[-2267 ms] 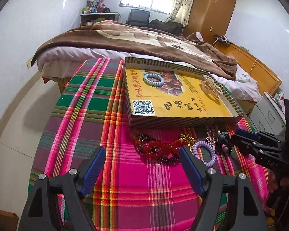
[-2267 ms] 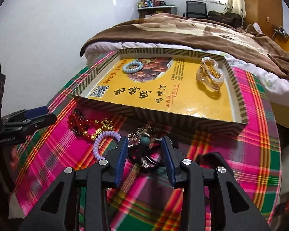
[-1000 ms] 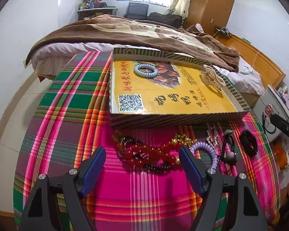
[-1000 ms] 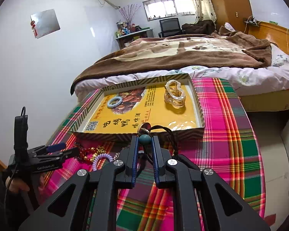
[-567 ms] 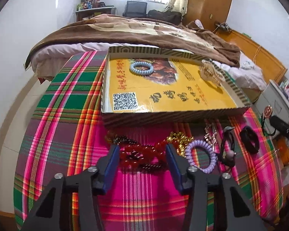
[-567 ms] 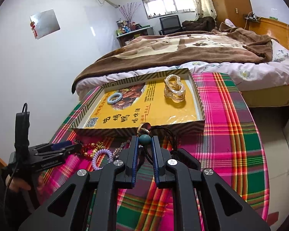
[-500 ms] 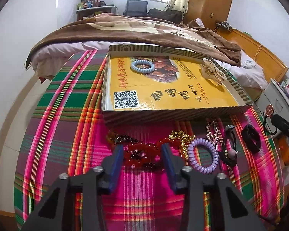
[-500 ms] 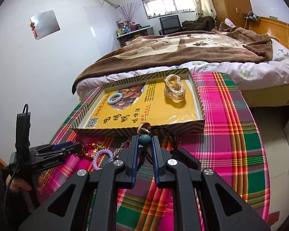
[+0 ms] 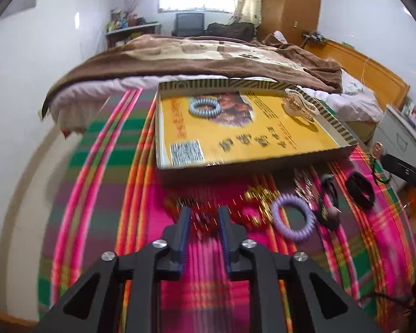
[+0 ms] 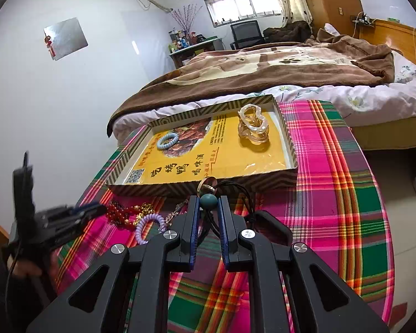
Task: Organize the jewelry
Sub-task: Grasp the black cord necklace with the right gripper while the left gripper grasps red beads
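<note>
Black cord necklace (image 10: pixel 237 194) with a teal bead (image 10: pixel 208 201) and a round metal pendant (image 10: pixel 207 185) hangs pinched in the right gripper (image 10: pixel 209 208), lifted above the plaid tablecloth (image 10: pixel 332 194). The left gripper (image 9: pixel 204 217) has narrowed around the red bead bracelet (image 9: pixel 205 222) on the cloth, though blur hides any contact. Just beside lies a purple coil hair tie (image 9: pixel 292 217). Beyond, the yellow box lid (image 10: pixel 263 163) holds a blue coil hair tie (image 10: pixel 167 140) and a clear hair claw (image 10: pixel 253 125).
</note>
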Demonstrator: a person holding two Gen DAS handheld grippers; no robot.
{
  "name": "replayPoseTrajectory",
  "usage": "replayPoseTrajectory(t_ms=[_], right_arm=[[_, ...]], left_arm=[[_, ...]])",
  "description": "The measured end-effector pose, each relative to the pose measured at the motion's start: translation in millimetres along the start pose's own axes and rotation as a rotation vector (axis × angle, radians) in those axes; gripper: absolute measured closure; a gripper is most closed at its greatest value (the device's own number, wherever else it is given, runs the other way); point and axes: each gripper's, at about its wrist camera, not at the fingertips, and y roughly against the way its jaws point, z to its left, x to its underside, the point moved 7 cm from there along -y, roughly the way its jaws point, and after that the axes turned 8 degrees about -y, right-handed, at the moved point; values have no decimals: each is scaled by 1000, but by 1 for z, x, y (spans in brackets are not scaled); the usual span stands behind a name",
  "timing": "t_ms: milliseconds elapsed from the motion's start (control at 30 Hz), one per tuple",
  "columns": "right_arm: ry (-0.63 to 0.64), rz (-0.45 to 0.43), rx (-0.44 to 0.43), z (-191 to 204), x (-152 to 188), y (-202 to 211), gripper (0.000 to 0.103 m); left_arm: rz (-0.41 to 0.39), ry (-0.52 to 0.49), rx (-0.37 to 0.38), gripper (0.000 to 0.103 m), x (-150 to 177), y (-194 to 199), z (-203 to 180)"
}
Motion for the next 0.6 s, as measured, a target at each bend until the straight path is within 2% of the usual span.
replayPoseTrajectory(t_ms=[67,133,233,300,400,467,600], right_arm=[[4,2,0,1,1,0,89],[4,1,-1,1,1,1,89],[3,3,2,1,2,0,89],[1,5,1,2,2,0,89],[8,5,2,3,3,0,89],[5,4,6,4,3,-1,89],[2,9,11,3,3,-4,89]], left_arm=[[6,-74,-42,66,-6,-7,2],[14,-140,-78,66,-8,-11,1],[32,-217,-56,62,-4,-14,-5],[34,-219,-56,55,-3,-14,-2],[50,-218,-10,53,0,-16,0],[62,-242,5,47,2,-19,0],[74,-246,15,47,2,-26,-1]])
